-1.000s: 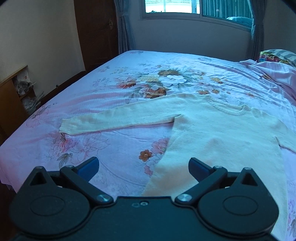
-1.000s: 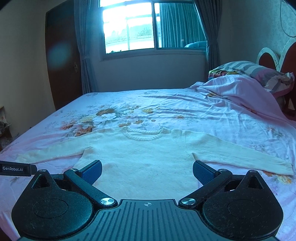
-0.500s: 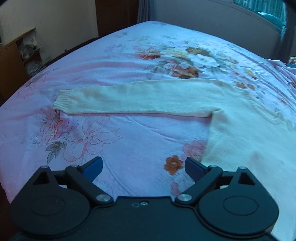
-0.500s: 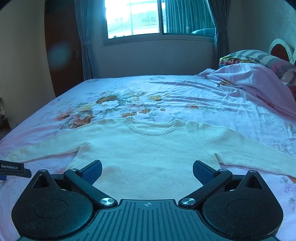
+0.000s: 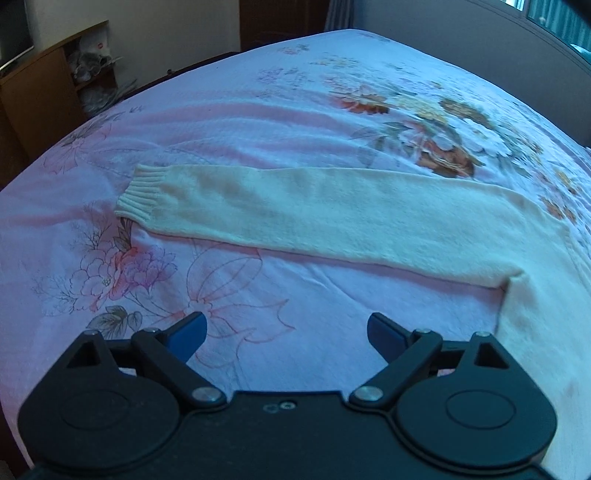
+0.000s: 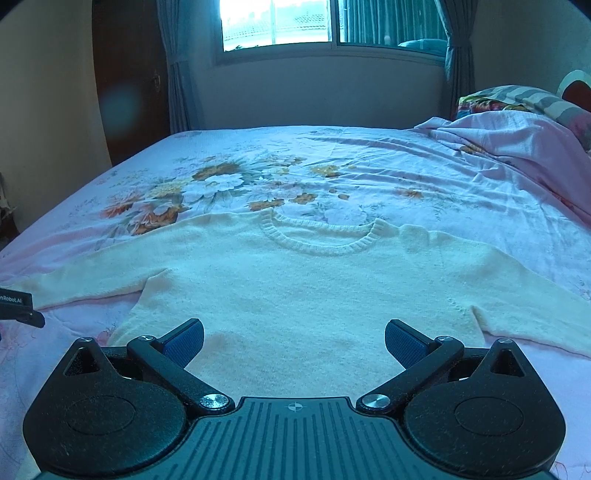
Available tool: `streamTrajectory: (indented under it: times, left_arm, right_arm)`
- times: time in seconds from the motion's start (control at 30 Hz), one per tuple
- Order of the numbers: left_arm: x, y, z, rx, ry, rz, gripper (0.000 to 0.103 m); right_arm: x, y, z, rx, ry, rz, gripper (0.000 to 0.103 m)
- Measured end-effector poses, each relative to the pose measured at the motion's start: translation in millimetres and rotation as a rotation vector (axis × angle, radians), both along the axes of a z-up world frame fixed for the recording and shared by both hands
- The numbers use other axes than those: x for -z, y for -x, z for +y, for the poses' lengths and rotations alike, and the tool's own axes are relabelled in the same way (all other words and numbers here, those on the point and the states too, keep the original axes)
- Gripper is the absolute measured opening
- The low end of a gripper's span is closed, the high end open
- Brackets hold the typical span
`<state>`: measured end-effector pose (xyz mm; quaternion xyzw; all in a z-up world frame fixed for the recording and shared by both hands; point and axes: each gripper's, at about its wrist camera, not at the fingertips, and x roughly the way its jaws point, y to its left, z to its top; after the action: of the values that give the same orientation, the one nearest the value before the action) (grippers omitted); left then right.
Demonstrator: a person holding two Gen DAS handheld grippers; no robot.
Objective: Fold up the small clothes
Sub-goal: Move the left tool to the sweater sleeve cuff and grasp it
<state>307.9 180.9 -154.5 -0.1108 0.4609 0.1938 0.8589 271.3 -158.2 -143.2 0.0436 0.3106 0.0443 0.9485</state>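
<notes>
A cream knitted sweater (image 6: 303,291) lies flat and face up on the bed, neck away from me, both sleeves spread out sideways. In the left wrist view its left sleeve (image 5: 332,210) stretches across, with the ribbed cuff (image 5: 142,192) at the left. My left gripper (image 5: 286,334) is open and empty, above the sheet just short of that sleeve. My right gripper (image 6: 293,338) is open and empty, over the lower body of the sweater. The edge of the left gripper (image 6: 16,306) shows at the left of the right wrist view.
The bed has a pink floral sheet (image 6: 332,173). A rumpled pink blanket (image 6: 517,140) and pillows (image 6: 535,98) lie at the right. A wooden shelf unit (image 5: 48,92) stands beside the bed's left edge. A window (image 6: 325,22) with curtains is on the far wall.
My left gripper has swung left and closer to the bed, from the sweater's body to the left sleeve. My right gripper has moved slightly forward and lower over the sweater. Both stayed open.
</notes>
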Motion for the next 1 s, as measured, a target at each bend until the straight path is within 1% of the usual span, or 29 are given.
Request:
streamTrajectory:
  times: [0.07, 0.13, 0.17, 0.2, 0.27, 0.3, 0.47, 0.6, 0.63, 0.73, 0.77, 0.8, 0.83, 0.87, 0.9, 1.0]
  left_arm:
    - [4, -6, 8, -0.017, 0.011, 0.005, 0.089]
    - [10, -11, 19, -0.043, 0.045, 0.007, 0.084]
    - [13, -13, 25, -0.064, 0.062, 0.013, 0.079]
    - [17, -15, 33, -0.089, 0.094, 0.017, 0.075]
    - [25, -16, 49, -0.137, 0.167, 0.017, 0.072]
    - [28, -15, 57, -0.156, 0.196, 0.004, 0.072]
    - [34, -19, 83, -0.217, 0.28, -0.049, 0.074]
    - [38, -26, 108, -0.306, 0.358, -0.113, 0.073]
    - [39, -28, 113, -0.324, 0.371, -0.13, 0.072]
    - [42, -36, 126, -0.376, 0.385, -0.171, 0.065]
    - [43, -38, 129, -0.383, 0.378, -0.181, 0.057]
    - [43, -43, 132, -0.385, 0.365, -0.184, 0.046]
    - [44, -46, 134, -0.386, 0.351, -0.184, 0.04]
    - [43, -48, 135, -0.383, 0.332, -0.183, 0.025]
    - [43, -50, 136, -0.379, 0.319, -0.182, 0.014]
    - [36, -56, 135, -0.363, 0.3, -0.193, 0.008]
  right_arm:
    - [4, -5, 2, -0.001, 0.003, 0.008, 0.103]
    - [8, -9, 4, -0.003, 0.002, 0.017, 0.103]
    - [9, -11, 5, -0.005, 0.003, 0.02, 0.103]
    - [11, -13, 6, -0.007, 0.005, 0.023, 0.103]
    - [14, -15, 9, -0.01, 0.006, 0.027, 0.103]
    - [15, -17, 9, -0.011, 0.006, 0.029, 0.103]
    - [20, -22, 15, -0.016, 0.009, 0.036, 0.103]
    - [23, -28, 17, -0.015, 0.012, 0.037, 0.103]
    - [24, -28, 17, -0.015, 0.013, 0.035, 0.103]
    - [25, -30, 18, -0.017, 0.016, 0.037, 0.103]
    - [26, -30, 17, -0.016, 0.015, 0.037, 0.103]
    - [27, -31, 17, -0.014, 0.014, 0.038, 0.103]
    - [27, -31, 16, -0.012, 0.013, 0.039, 0.103]
    - [28, -31, 16, -0.011, 0.012, 0.04, 0.103]
    - [28, -32, 15, -0.009, 0.012, 0.041, 0.103]
    - [30, -32, 12, -0.005, 0.015, 0.046, 0.103]
